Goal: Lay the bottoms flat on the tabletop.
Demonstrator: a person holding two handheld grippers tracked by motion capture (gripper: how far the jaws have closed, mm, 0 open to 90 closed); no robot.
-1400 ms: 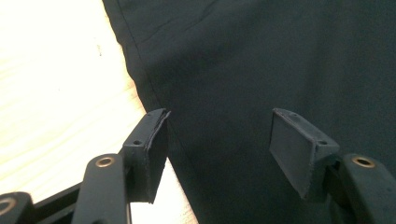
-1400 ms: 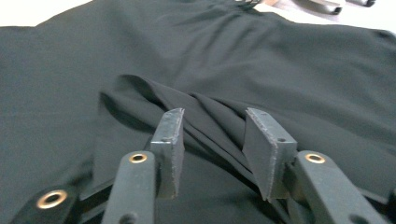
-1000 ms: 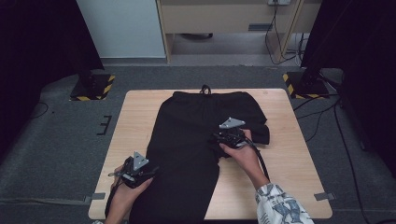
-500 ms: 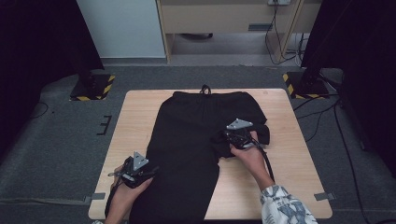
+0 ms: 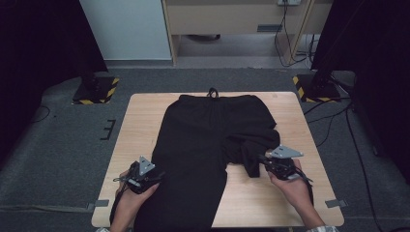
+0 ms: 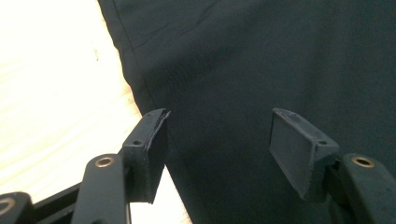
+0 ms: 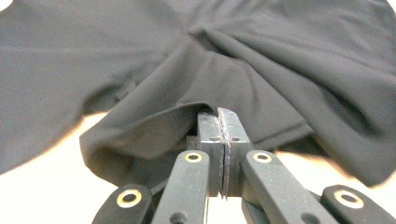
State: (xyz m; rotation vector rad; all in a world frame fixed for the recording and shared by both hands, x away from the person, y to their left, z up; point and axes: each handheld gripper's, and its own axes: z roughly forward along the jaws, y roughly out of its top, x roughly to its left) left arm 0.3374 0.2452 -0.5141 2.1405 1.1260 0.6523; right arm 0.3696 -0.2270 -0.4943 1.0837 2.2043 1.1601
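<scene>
Trousers (image 5: 208,145) lie flat mid-frame on the bench (image 5: 140,125); right tongs (image 5: 265,161) pinch the bunched leg's hem (likely to pull it straight), left tongs (image 5: 155,175) spread over the other leg's edge

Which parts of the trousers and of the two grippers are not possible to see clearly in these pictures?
- Hem of the left leg of the black trousers: high view, cut off at the bottom edge.
- Right leg's end: high view, bunched in folds by the right gripper.
- How much cloth the right gripper's shut fingers pinch: right gripper view, hidden between them.
- Whether the left gripper touches the cloth: left gripper view, unclear.
</scene>
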